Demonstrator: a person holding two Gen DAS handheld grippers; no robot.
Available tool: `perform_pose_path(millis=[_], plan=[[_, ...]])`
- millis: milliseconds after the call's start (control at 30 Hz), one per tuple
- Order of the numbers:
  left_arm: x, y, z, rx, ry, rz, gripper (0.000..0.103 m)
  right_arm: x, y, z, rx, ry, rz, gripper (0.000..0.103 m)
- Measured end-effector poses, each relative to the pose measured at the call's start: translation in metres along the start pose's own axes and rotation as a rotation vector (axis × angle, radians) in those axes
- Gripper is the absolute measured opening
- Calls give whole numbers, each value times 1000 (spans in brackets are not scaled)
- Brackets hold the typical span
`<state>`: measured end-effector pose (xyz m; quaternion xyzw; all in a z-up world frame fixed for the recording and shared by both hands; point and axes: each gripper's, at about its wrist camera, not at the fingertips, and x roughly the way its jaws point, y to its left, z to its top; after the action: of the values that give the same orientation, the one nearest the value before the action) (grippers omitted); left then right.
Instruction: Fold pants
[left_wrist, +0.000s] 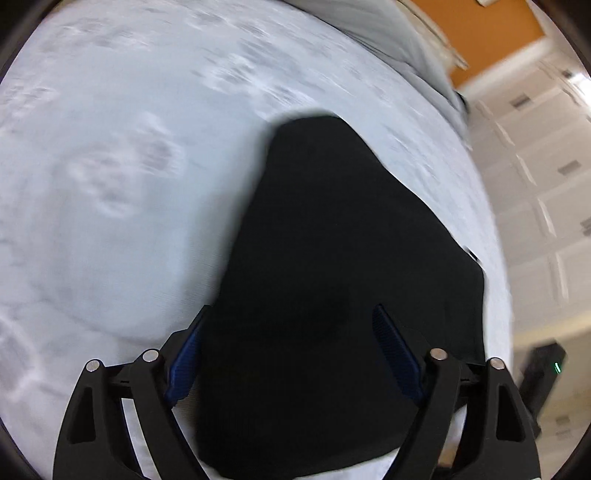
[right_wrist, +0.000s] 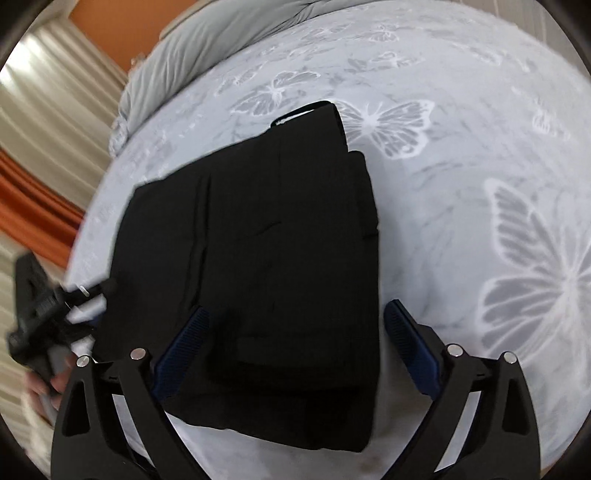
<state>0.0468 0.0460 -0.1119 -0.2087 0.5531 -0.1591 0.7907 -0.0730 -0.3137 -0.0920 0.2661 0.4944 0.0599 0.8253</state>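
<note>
Black pants (right_wrist: 266, 251) lie folded into a compact stack on a pale bed sheet with white butterfly prints (right_wrist: 480, 184). They also show in the left wrist view (left_wrist: 332, 277), blurred. My right gripper (right_wrist: 295, 317) is open just above the near edge of the stack, holding nothing. My left gripper (left_wrist: 291, 314) is open over the pants, holding nothing. In the right wrist view the left gripper (right_wrist: 85, 299) is at the left edge of the stack, blurred.
A grey pillow or blanket (right_wrist: 207, 48) lies at the head of the bed. An orange wall (right_wrist: 110, 22) and curtains (right_wrist: 44, 110) are beyond the bed. White cabinet doors (left_wrist: 535, 166) stand past the bed's edge. A dark device with a green light (left_wrist: 543, 373) sits low at right.
</note>
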Motion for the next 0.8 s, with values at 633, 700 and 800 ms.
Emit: perform_pose_path(millis=[633,700,800], plan=[[-41,37,-67,-116,101,-194,38,-31,-11,-62,145,39,204,30],[-33,45,-70,-183,90,-218,44,-26,-12,-56,161,37,200,39],[-31,36,-68,-158,91,-265,64,-21,-7,-57,155,29,202,39]])
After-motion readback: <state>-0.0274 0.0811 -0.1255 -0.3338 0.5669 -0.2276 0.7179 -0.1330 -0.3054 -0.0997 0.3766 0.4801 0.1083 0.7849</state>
